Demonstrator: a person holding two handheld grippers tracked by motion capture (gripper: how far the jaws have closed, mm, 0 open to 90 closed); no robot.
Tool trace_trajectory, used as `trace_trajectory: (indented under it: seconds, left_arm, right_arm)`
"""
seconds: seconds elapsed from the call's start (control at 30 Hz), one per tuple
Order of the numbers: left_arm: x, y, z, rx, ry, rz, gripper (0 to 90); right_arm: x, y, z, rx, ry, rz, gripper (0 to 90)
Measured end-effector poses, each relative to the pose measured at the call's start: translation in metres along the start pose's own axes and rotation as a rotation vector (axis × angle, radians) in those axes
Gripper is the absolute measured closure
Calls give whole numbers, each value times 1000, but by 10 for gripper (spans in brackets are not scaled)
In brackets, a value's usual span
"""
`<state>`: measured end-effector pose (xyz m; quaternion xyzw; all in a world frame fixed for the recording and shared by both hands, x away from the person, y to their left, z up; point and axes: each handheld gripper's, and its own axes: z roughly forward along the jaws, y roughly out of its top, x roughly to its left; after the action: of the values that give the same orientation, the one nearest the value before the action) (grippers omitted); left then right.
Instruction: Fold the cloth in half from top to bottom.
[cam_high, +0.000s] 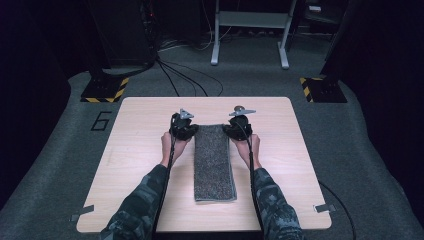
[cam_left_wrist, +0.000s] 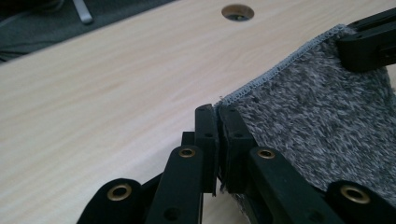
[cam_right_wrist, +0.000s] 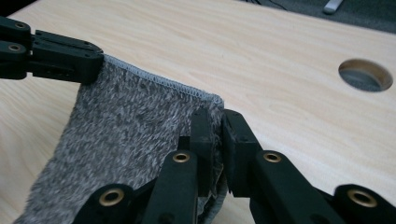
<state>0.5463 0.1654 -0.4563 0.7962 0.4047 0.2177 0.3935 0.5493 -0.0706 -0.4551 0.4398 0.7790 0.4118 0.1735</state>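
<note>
A speckled grey towel (cam_high: 214, 162), flecked dark and light with a pale grey stitched edge, lies on a light wood-grain tabletop (cam_high: 135, 160). The left gripper (cam_high: 192, 131) and right gripper (cam_high: 230, 131) are black, with brass-coloured rivets along the jaws and grey plates on top. The person's sleeves (cam_high: 140, 205) show a dark green camouflage pattern. The floor (cam_high: 370, 150) is grey carpet. Yellow-and-black hazard stripes (cam_high: 120, 90) mark two dark stand bases beyond the tabletop.
</note>
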Motion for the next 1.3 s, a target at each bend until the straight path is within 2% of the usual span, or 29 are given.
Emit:
trace_trajectory:
  seconds: [0.13, 0.17, 0.27, 0.37, 0.5, 0.6, 0.8, 0.93, 1.03, 1.3]
  left_arm:
    - [1, 11, -7, -21, 10, 7, 869]
    - [1, 15, -11, -32, 25, 25, 869]
    - [1, 20, -15, -43, 26, 32, 869]
    - [-1, 29, -25, -76, 32, 43, 870]
    - [-5, 31, -30, -72, 16, 59, 870]
    - [-12, 29, -34, -82, 0, 73, 870]
    - [-26, 18, -44, -81, -27, 115, 869]
    - [-31, 9, -49, -73, -58, 122, 868]
    - [-36, 2, -54, -79, -78, 111, 868]
    - [-45, -12, -62, -73, -121, 114, 868]
  right_arm:
    - [-1, 10, -5, -33, -5, 0, 837]
    - [-2, 15, -8, -44, -1, -3, 837]
    - [-2, 20, -12, -61, -5, -4, 837]
    - [-1, 28, -20, -110, -12, -19, 837]
    - [-2, 27, -26, -121, -6, -23, 836]
    - [-1, 21, -30, -119, -3, -19, 836]
    - [5, -1, -46, -142, 10, -43, 835]
    - [10, -15, -53, -147, 25, -58, 835]
    - [15, -27, -59, -142, 33, -62, 835]
    - [23, -43, -71, -153, 50, -66, 834]
